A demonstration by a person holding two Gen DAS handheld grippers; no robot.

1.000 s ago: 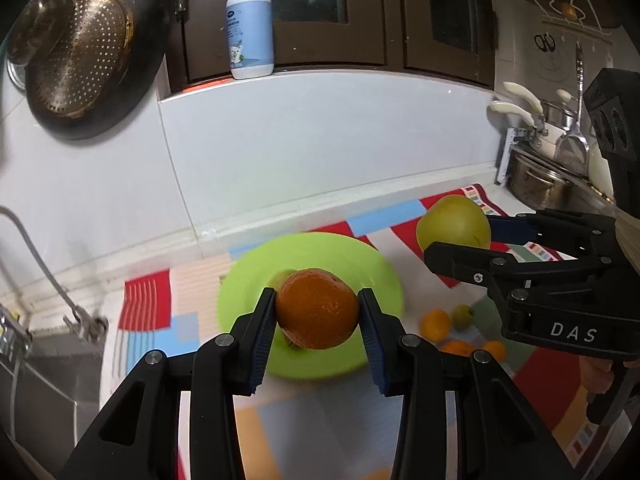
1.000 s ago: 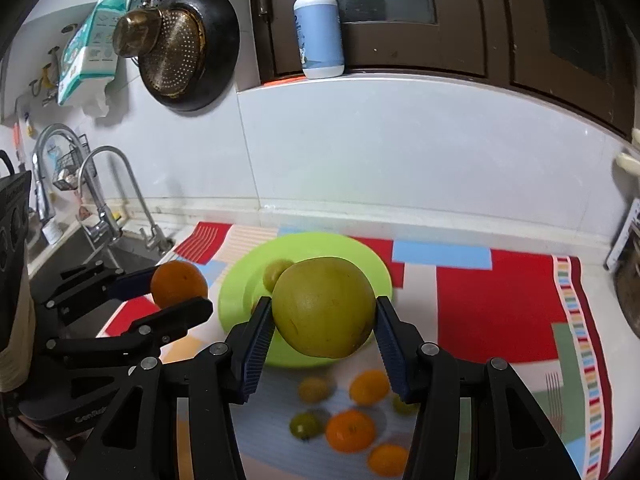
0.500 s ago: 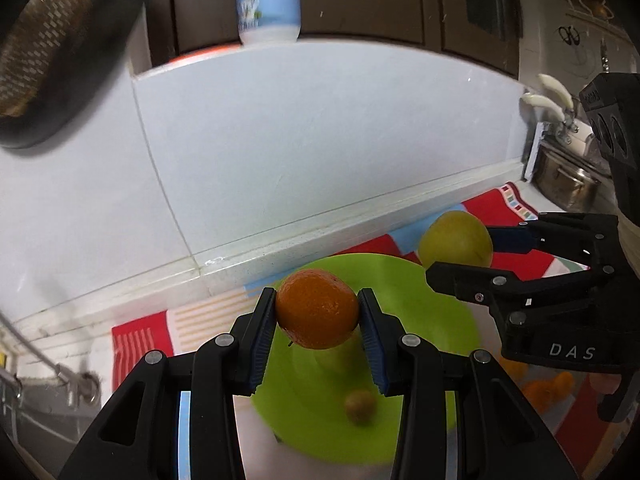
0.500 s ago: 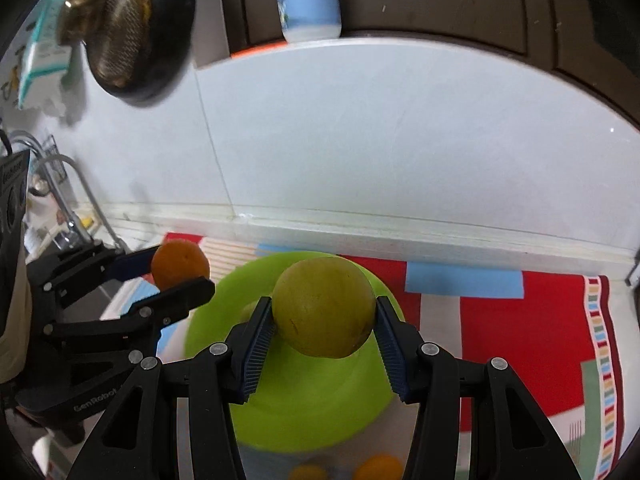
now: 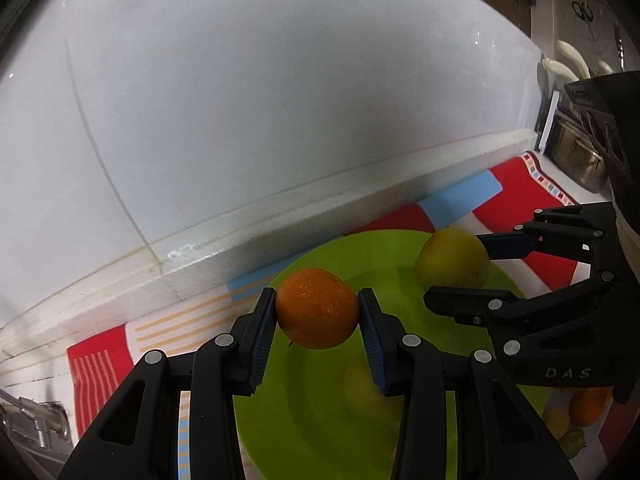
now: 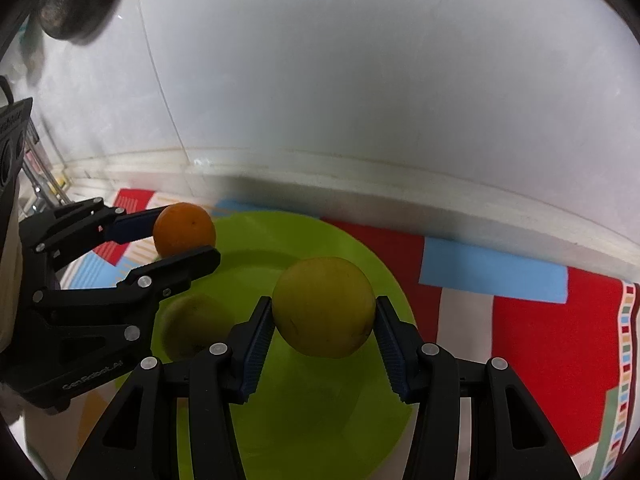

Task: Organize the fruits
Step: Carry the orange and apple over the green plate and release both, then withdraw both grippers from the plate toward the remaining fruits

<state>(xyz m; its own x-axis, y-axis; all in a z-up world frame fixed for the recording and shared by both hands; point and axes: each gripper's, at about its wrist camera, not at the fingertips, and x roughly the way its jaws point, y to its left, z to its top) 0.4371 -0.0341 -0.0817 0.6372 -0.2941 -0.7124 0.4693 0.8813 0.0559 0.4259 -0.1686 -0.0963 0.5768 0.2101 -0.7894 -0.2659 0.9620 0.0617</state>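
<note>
left gripper (image 5: 317,320) clamps orange (image 5: 318,314) | right gripper (image 6: 324,326) grips yellow-green fruit (image 6: 323,306) — both over green plate (image 6: 280,432)

Orange (image 5: 317,313) and yellow-green fruit (image 6: 324,307) held above green plate (image 5: 320,420); blurred fruit (image 6: 192,330) on plate.

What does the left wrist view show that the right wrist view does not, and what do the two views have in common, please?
Only the left wrist view shows loose small fruits beyond the plate and a metal pot at far right. Only the right wrist view shows a dark pan on the wall. Both show the green plate, the left gripper shut on the orange, and the right gripper shut on the yellow-green fruit.
</note>
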